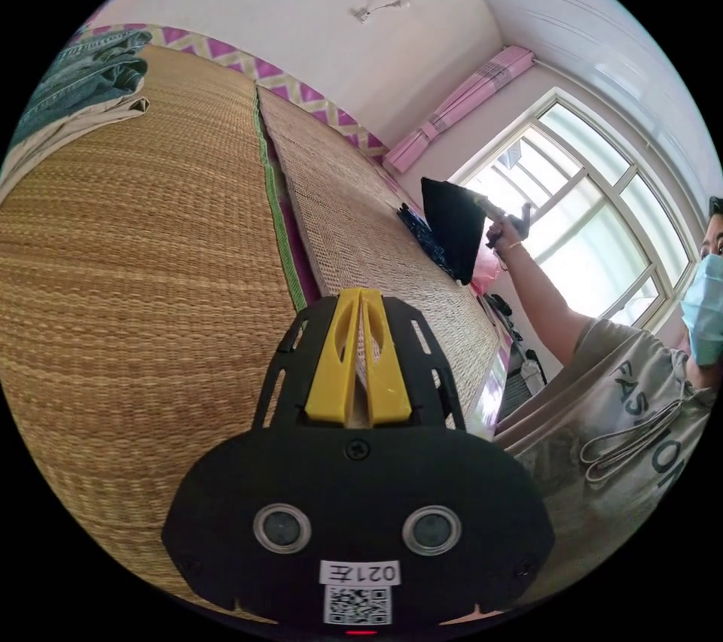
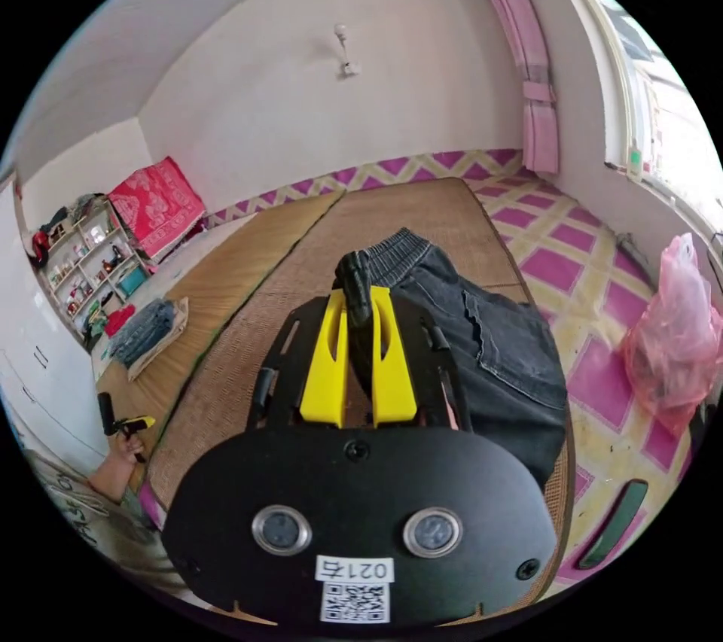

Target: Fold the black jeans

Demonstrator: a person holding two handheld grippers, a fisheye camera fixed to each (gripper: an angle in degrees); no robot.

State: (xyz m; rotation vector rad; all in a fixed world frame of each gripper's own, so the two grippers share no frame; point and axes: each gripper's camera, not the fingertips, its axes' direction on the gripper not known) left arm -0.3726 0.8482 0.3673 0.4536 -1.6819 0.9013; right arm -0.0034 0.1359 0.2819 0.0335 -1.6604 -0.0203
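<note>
Woven straw mats (image 2: pixel 422 213) cover the bed, purple-zigzag wall trim behind, window at 3 o'clock in the left gripper view. Right gripper (image 2: pixel 360 318) has its yellow jaws pinched tight on a bunched bit of the black jeans (image 2: pixel 482 341), rest of the fabric draped off toward 2 o'clock w/ the waistband at 12. Left gripper (image 1: pixel 360 311) jaws nearly together, nothing in them, hovering over mat. Best bet imo: lay the jeans flat on the mat, bring the free gripper to a 2nd corner, spread before folding.
</note>
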